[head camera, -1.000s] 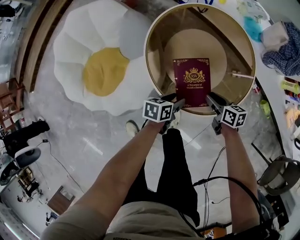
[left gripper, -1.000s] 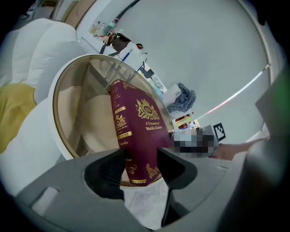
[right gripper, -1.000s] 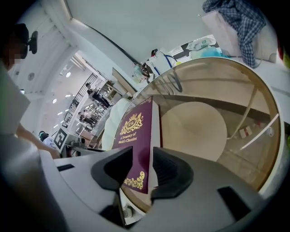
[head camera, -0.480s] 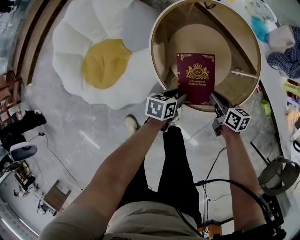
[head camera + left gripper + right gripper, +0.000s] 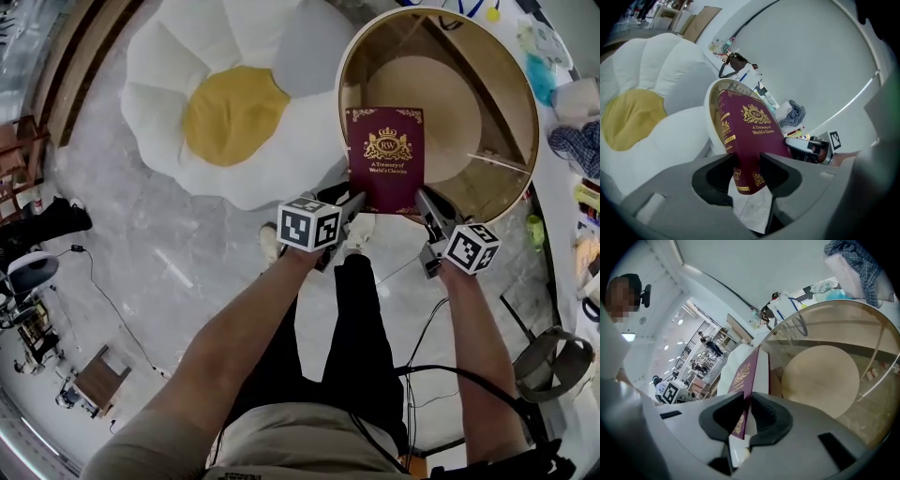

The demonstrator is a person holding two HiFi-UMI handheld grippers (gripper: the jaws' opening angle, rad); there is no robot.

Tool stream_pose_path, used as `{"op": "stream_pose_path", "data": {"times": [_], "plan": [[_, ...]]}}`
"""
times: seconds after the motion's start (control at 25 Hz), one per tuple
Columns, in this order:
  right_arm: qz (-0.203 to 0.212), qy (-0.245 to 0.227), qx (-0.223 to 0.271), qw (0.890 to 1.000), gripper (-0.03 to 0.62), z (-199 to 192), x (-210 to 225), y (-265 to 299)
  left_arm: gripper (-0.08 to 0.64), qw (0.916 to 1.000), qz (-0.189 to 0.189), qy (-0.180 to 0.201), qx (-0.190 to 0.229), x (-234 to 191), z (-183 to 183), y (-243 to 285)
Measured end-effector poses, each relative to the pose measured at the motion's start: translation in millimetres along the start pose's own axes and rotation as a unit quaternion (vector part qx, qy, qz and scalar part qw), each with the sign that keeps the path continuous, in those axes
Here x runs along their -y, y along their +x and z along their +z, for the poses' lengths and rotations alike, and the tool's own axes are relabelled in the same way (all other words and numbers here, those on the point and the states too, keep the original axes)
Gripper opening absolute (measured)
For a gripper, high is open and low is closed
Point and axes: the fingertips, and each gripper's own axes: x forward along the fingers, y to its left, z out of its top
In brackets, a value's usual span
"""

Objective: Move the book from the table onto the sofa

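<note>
A dark red book point(image 5: 385, 159) with gold print hangs above the near rim of the round glass table point(image 5: 527, 150). My left gripper point(image 5: 351, 202) grips its near left corner by the spine, and its jaws have just been closing on the book point(image 5: 751, 133). My right gripper point(image 5: 424, 202) pinches the near right corner. Its jaws have just closed further on the cover edge point(image 5: 743, 378). In the gripper views the left gripper point(image 5: 747, 169) and right gripper point(image 5: 746, 416) each press both pads on the book. The white flower-shaped sofa point(image 5: 234, 112) with a yellow centre lies to the left.
A white counter point(image 5: 574, 202) with a checked cloth point(image 5: 579, 141) and small clutter runs along the right. Cables point(image 5: 441, 361) trail over the marble floor near the person's legs. A round stool point(image 5: 558, 361) stands at the lower right.
The book lay flat on the table with both grippers at its near corners. Now both grippers hold it, raised and shifted left, nearer the sofa.
</note>
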Motion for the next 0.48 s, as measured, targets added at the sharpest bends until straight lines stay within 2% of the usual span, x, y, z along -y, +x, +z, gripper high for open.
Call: {"op": "stream_pose_path", "data": {"times": [0.48], "plan": [[0.053,-0.047,-0.052,0.996,0.060,-27,-99,96,0.169,0.9968,0.042,-0.039,0.055,-87,3,-106]]}}
